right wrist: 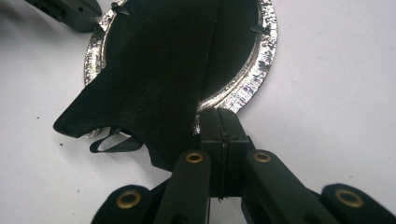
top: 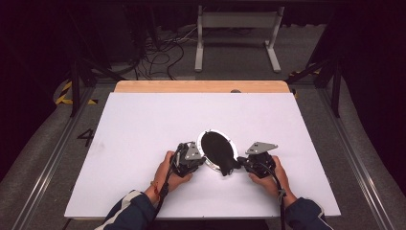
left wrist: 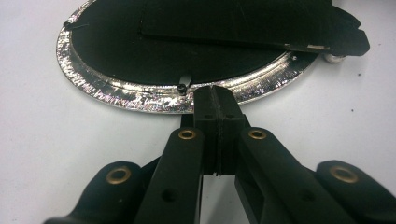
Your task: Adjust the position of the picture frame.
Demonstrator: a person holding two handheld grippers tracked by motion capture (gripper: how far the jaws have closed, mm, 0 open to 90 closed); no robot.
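Here, on a white counter [top: 143, 143], one oval silver-rimmed dish [top: 210, 163] lies between two hand-held tongs, with one piece of black fabric [top: 218, 148] draped across it. The left tongs [left wrist: 215, 100] are closed, tips at the dish's rim; whether they pinch it is unclear. The right tongs [right wrist: 220, 122] are closed beside the fabric's edge. A careless pull might slide the dish or drag the fabric off.

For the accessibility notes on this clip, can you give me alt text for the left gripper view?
The left gripper, jaws shut, touches its tips to the near edge of a shiny silver ring lying on a white table. The ring frames a black disc, and a flat black piece lies across its far side.
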